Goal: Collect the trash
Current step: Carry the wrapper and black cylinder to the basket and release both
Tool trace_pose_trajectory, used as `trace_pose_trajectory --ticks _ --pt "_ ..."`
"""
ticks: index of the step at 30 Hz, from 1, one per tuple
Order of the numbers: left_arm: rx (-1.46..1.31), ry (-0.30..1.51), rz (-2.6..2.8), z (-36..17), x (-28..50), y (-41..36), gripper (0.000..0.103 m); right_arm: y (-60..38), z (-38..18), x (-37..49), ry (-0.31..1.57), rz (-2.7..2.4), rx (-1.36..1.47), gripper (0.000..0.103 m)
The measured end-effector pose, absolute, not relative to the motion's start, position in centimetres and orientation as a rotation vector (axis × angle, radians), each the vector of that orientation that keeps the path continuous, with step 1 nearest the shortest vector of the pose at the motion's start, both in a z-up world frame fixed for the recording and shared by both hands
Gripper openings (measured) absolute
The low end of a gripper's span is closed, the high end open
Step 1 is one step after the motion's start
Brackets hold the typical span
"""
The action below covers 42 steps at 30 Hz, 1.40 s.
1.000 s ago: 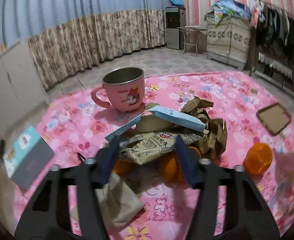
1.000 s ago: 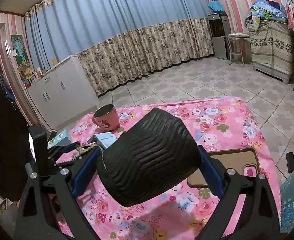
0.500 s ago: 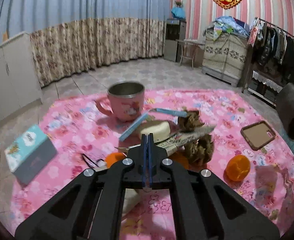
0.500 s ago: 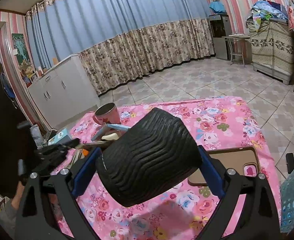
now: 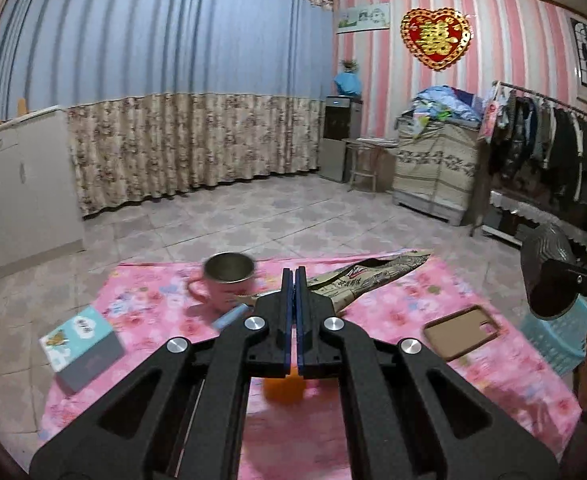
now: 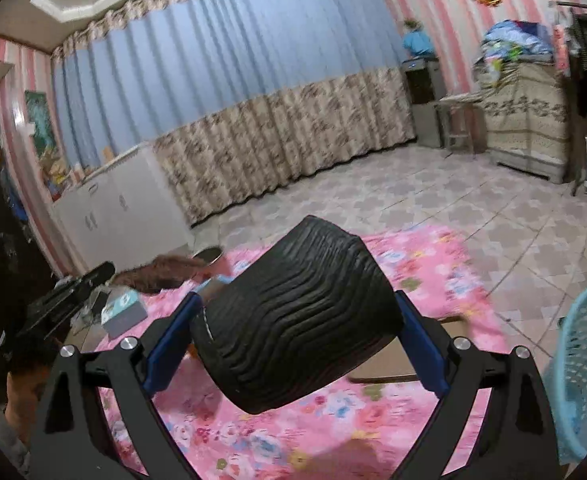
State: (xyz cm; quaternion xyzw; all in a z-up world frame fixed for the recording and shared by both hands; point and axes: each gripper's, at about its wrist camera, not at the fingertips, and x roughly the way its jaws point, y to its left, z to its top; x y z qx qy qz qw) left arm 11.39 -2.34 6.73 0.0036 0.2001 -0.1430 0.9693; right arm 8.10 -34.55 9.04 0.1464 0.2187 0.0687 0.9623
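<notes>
My left gripper (image 5: pixel 294 278) is shut on a beige printed snack wrapper (image 5: pixel 373 276), which sticks out up and to the right of the jaws, lifted above the pink floral tablecloth (image 5: pixel 393 312). In the right wrist view the left gripper (image 6: pixel 73 292) shows at the left with the wrapper as a brown blur (image 6: pixel 161 272). My right gripper (image 6: pixel 295 304) is shut on a black ribbed cup (image 6: pixel 297 320), held tilted over the table. The same cup (image 5: pixel 549 276) appears at the right edge of the left wrist view.
On the cloth lie a pink mug (image 5: pixel 225 280), a blue stick packet (image 5: pixel 229 318), a teal box (image 5: pixel 81 344), an orange piece (image 5: pixel 283 388) and a brown phone case (image 5: pixel 461 330). A light-blue perforated basket (image 6: pixel 585 360) stands beside the table at the right.
My left gripper closed on the snack wrapper in the trash pile and rose with it off the table. The right gripper swung with the black cup, bringing the blue basket into view.
</notes>
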Motion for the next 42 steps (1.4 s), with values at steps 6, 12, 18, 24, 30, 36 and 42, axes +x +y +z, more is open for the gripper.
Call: trace_pose_trajectory --ticks 6,12,18,24,30,36,42 --pt "0.012 0.413 -0.410 7.6 11.1 -10.7 0.000 -41.6 10.3 3.4 0.374 -0.056 0.273 0.092" --pt "0.004 0.423 -0.590 8.1 10.5 -22.3 0.000 -51.9 9.8 -3.2 0.386 -0.368 0.238 0.092" --pt "0.034 0.481 -0.786 5.9 8.6 -36.0 0.000 -58.5 7.2 -6.8 0.395 -0.483 0.339 0.092" --pt "0.021 0.571 -0.852 2.5 8.2 -41.6 0.000 -60.7 5.4 -5.8 0.410 -0.455 0.390 0.092" --pt "0.035 0.601 -0.873 0.7 8.4 -43.0 0.000 -61.3 4.5 -6.1 0.404 -0.442 0.420 0.092" --pt "0.041 0.638 -0.899 -0.1 8.2 -43.9 0.000 -61.1 4.2 -6.2 0.397 -0.439 0.428 0.092" --pt "0.045 0.639 -0.876 -0.3 8.4 -44.1 0.008 -60.5 4.1 -6.5 0.386 -0.427 0.435 0.092"
